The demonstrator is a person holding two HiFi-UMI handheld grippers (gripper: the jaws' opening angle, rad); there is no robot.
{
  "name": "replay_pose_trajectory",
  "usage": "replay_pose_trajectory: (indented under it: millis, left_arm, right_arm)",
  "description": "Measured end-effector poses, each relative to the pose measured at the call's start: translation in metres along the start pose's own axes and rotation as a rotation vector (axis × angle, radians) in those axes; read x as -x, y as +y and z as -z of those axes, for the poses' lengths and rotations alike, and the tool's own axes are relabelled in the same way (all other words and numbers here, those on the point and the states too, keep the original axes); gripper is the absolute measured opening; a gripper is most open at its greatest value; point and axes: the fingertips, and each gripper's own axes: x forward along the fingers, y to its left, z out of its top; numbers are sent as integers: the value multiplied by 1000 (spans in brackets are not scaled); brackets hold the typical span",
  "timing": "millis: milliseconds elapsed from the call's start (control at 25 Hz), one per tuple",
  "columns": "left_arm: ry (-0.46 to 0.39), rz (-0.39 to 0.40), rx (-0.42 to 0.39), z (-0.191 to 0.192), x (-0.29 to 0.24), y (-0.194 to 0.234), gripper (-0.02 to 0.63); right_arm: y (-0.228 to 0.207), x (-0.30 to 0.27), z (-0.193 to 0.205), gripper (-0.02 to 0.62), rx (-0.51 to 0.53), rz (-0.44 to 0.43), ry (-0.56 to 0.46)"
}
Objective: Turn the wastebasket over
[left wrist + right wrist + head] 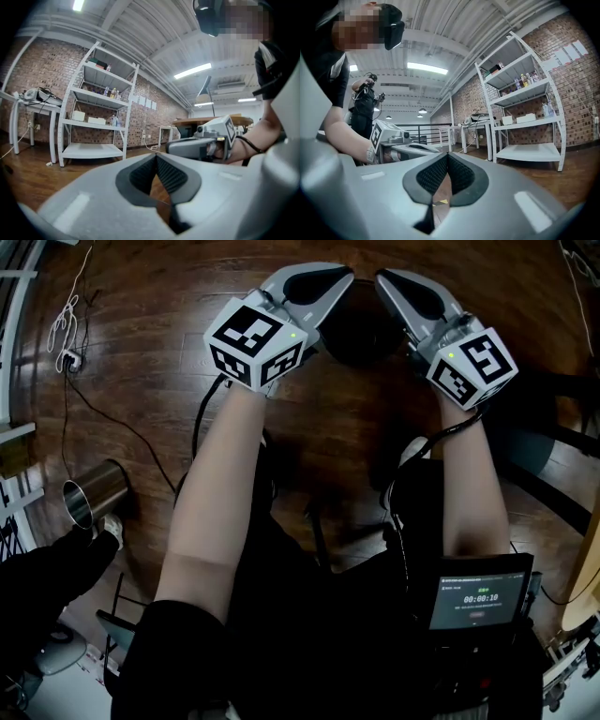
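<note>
Both the left tongs (337,279) and the right tongs (388,279) are pressed together empty, so we should spread them before gripping the dark round thing (361,334) below, likely the wastebasket.

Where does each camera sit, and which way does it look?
Head view: on the person's head, looking steeply down at the wooden floor; left forearm, right forearm, left gripper and right gripper show.
Left gripper view: on the left gripper, looking along its closed jaws across the room; the right forearm shows.
Right gripper view: on the right gripper, looking along its closed jaws; the left forearm shows.
Shared: both gripper views catch the same white shelves and each other's gripper.
</note>
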Motion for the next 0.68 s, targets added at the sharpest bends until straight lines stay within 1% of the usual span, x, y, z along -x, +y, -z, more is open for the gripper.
replay_pose_trajectory:
  millis: [200,360,680]
  left_arm:
    - [-2,14,12,4,-4,-6,0]
    - [-3,19,7,3,-1,-8,0]
    - [-7,12,12,4,2,-5,0]
  right_arm:
    - [4,1,5,9,-14,-2,-1]
    - [10,-4,3,10,-23,-29,0]
    - [21,-5,12,11,-6,-50,29]
